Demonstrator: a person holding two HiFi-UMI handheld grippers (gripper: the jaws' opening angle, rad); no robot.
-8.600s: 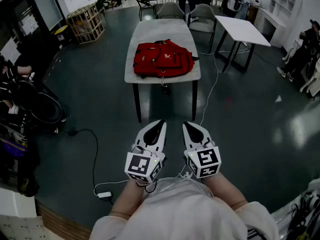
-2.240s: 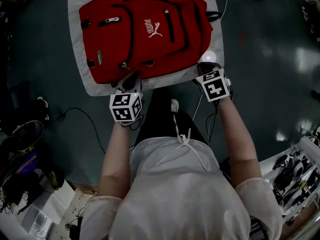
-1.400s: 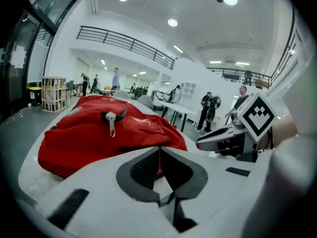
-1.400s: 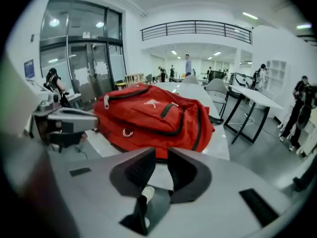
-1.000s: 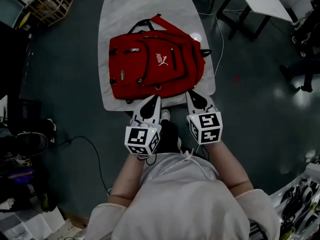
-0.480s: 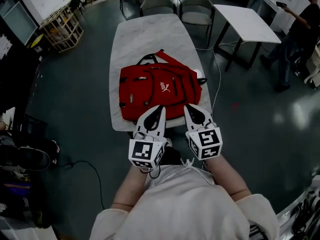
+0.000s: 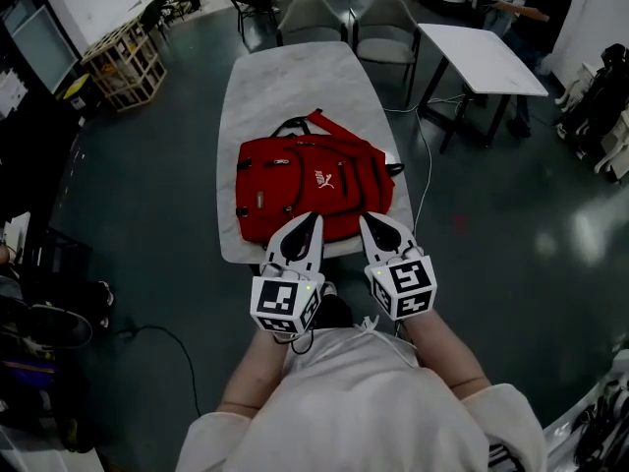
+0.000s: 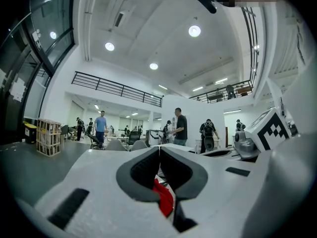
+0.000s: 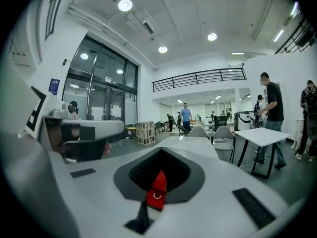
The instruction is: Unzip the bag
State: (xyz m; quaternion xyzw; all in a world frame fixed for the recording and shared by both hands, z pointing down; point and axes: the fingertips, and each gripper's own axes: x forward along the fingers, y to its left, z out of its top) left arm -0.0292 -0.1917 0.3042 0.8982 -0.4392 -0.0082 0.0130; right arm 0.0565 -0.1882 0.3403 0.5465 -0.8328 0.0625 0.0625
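A red backpack lies flat on the pale marble table, near its front edge, straps toward the far side. My left gripper and right gripper hang side by side in front of my body, tips over the bag's near edge, held above it and not touching. Both are shut with nothing between the jaws. In the left gripper view a strip of the red bag shows below the closed jaws. The right gripper view shows the bag the same way under its shut gripper.
Two grey chairs stand at the table's far end. A white table stands to the right, a wooden crate to the left. A cable runs down past the table's right side. People stand at the back of the hall.
Two seconds ago both grippers were down at the bag's near edge. They have since lifted back toward my body, and the view has pulled up and away. Little differs from half a second ago.
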